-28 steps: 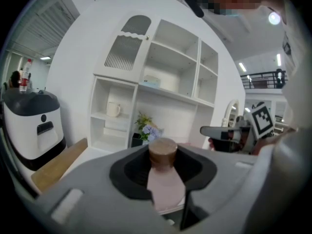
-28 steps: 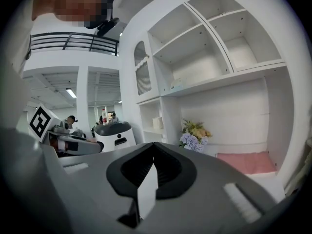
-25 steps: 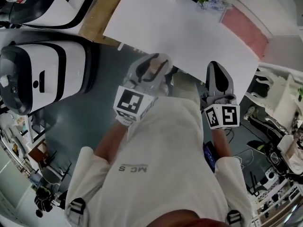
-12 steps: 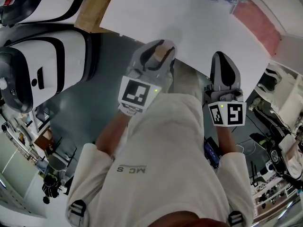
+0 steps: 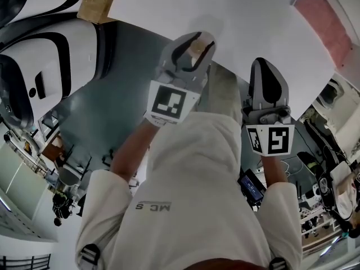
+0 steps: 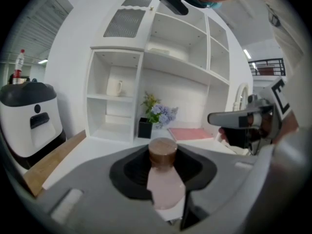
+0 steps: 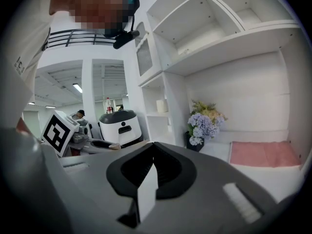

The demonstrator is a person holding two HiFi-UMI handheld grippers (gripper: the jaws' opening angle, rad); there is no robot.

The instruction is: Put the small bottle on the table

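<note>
1. Head view: the left gripper (image 5: 188, 52) holds the small bottle (image 5: 197, 48) between its fingers at the near edge of the smooth white table (image 5: 253, 21). The right gripper (image 5: 269, 83) is beside it.
2. Left gripper view: grey jaws clamp the bottle's pale pink body, and its round brown cap (image 6: 162, 150) stands upright above them.
3. Right gripper view: the jaws are closed together with nothing between them.

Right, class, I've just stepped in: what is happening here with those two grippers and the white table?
A person holds a gripper in each hand at the near edge of the white table. The left gripper is clamped on a small bottle with a pale pink body and a brown cap, held upright. The right gripper is beside it with its jaws together and nothing between them. The bottle is not yet released onto the table.
</note>
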